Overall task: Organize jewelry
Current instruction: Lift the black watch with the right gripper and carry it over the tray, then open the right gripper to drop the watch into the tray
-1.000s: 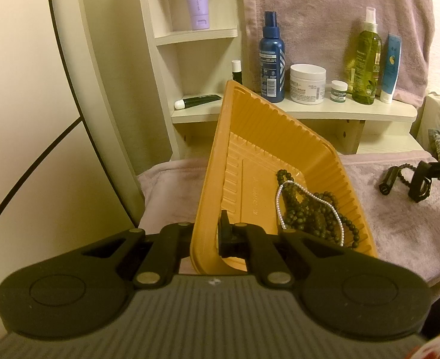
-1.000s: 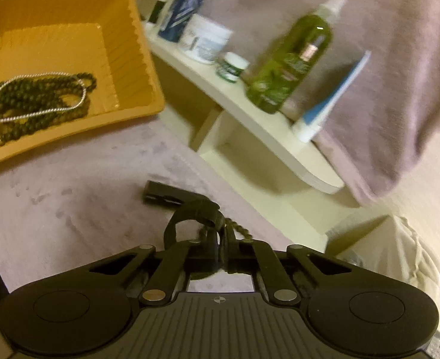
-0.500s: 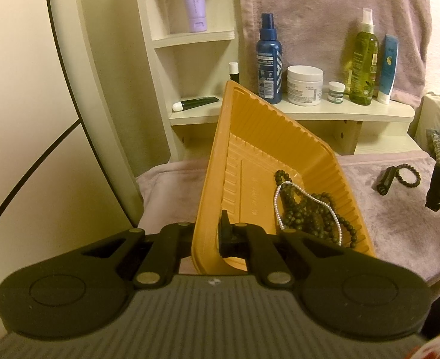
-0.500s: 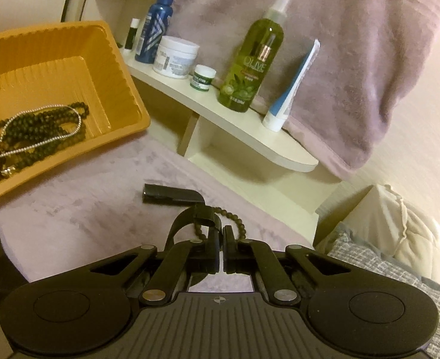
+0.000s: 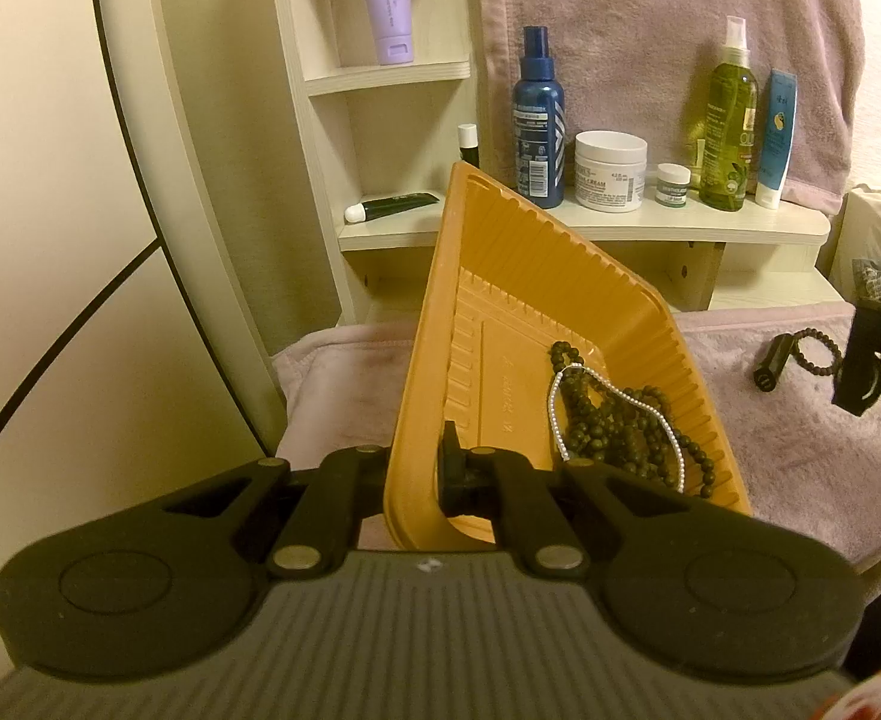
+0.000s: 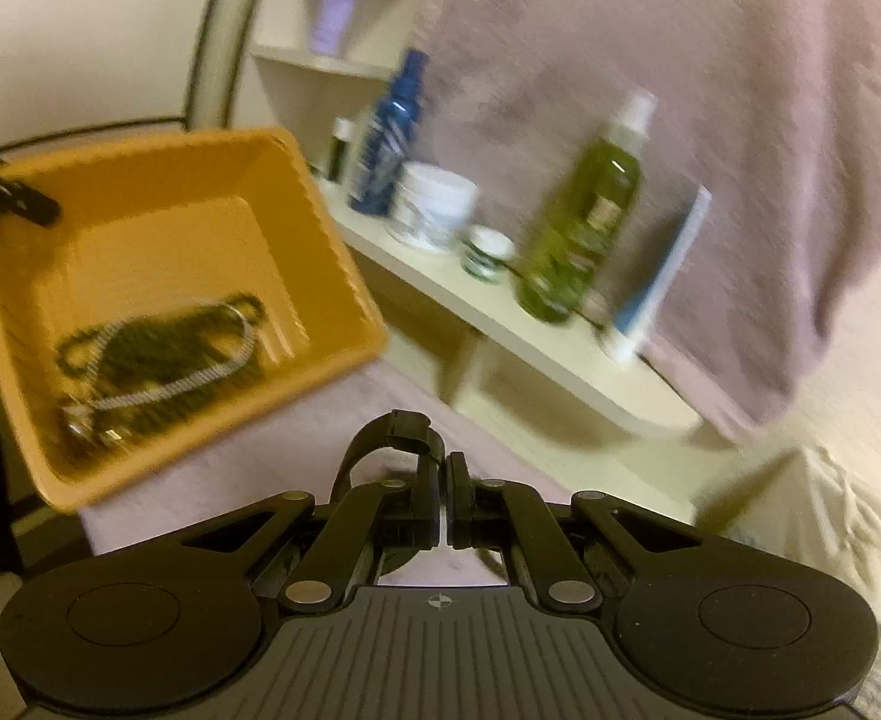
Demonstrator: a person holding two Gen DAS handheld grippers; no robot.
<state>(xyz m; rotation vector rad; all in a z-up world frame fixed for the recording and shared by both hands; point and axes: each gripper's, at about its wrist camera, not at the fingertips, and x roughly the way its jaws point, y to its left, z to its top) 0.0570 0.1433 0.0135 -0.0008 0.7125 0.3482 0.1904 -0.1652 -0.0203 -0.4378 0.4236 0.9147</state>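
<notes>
My left gripper (image 5: 419,474) is shut on the near rim of the orange tray (image 5: 500,252) and holds it tilted. Inside lie dark bead strands (image 5: 614,438) and a pearl strand (image 5: 557,414). My right gripper (image 6: 445,504) is shut on a black watch (image 6: 395,429), lifted off the cloth; it also shows at the right edge of the left wrist view (image 5: 860,369). A dark bead bracelet (image 5: 818,351) and a black clip (image 5: 773,363) lie on the mauve cloth. The tray (image 6: 344,276) sits left in the blurred right wrist view.
A cream shelf (image 5: 620,231) behind holds a blue bottle (image 5: 539,126), a white jar (image 5: 610,171), a small jar (image 5: 673,183), a green spray bottle (image 5: 728,120) and a blue tube (image 5: 775,132). A mauve towel (image 5: 650,12) hangs behind. A mirror frame (image 5: 158,180) stands at the left.
My right gripper has lifted the black watch off the cloth and swung toward the tray, leaving the bracelet and clip behind. The left gripper and tray have held still.
</notes>
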